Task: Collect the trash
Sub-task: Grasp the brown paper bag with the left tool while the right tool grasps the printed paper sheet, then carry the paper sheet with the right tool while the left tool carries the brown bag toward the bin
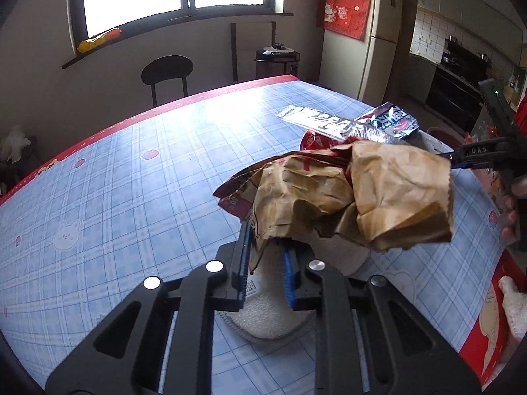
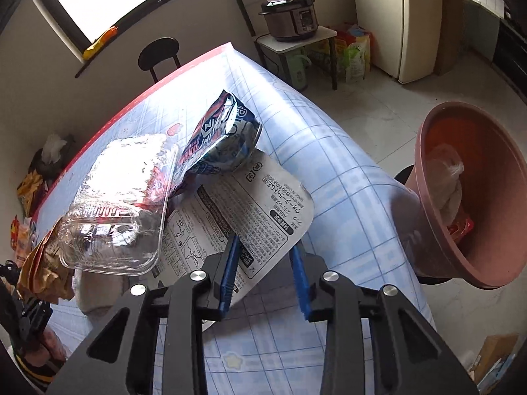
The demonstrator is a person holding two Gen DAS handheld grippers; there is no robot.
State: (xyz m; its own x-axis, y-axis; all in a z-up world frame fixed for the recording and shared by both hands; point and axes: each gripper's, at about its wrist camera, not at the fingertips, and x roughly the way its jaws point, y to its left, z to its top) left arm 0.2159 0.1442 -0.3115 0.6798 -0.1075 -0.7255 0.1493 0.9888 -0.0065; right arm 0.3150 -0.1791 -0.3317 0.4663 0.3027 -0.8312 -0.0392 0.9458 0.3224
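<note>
Brown paper bag (image 1: 346, 197) in left tongs (image 1: 265, 250), raised

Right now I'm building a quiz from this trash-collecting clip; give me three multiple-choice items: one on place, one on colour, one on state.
1. Where is the bin?
A. beyond the table's edge
B. on the windowsill
C. on the chair

2. What colour are the gripper pads?
A. green
B. blue
C. yellow

3. What does the left gripper hold?
A. nothing
B. a pot lid
C. the brown paper bag

Answers: 1 A, the bin sits off the tablecloth's edge; 2 B, both pads show blue; 3 C, crumpled paper sits between its fingers.
</note>
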